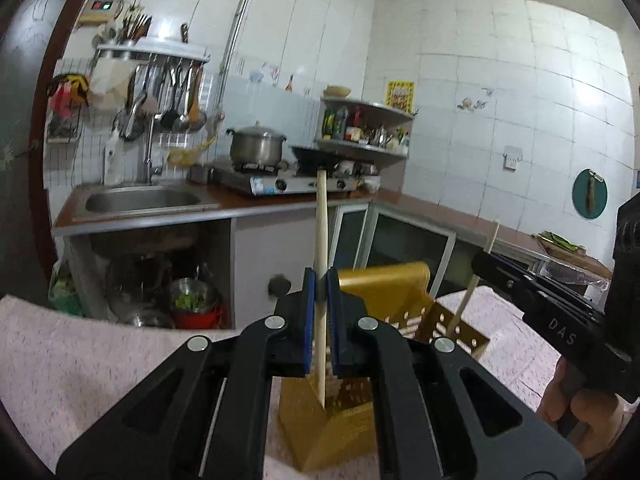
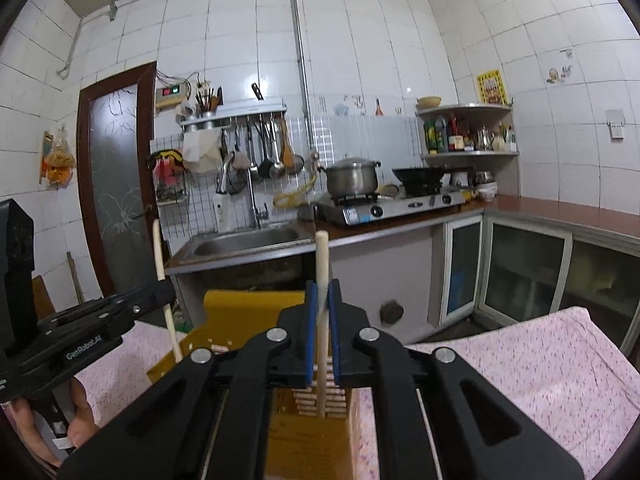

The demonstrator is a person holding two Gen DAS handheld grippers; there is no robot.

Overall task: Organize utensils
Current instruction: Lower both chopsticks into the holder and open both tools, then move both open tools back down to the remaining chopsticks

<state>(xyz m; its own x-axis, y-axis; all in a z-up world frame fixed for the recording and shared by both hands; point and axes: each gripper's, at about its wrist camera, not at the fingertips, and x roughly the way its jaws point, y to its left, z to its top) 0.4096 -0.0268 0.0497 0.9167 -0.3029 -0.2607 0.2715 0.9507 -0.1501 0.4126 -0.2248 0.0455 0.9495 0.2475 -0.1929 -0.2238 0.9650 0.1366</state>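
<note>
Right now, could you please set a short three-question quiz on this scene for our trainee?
1. True or false: the left gripper is shut on a chopstick.
2. What does the right gripper hold? A) ladle B) chopstick C) fork
3. Fill in: both sticks point down into the ____ holder on the pink cloth.

Key: 1 true; 2 B; 3 yellow.

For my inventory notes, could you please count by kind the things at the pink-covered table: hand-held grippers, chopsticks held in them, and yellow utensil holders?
Hand-held grippers: 2, left hand-held gripper and right hand-held gripper
Held chopsticks: 2, left chopstick and right chopstick
Yellow utensil holder: 1
Total: 5
</note>
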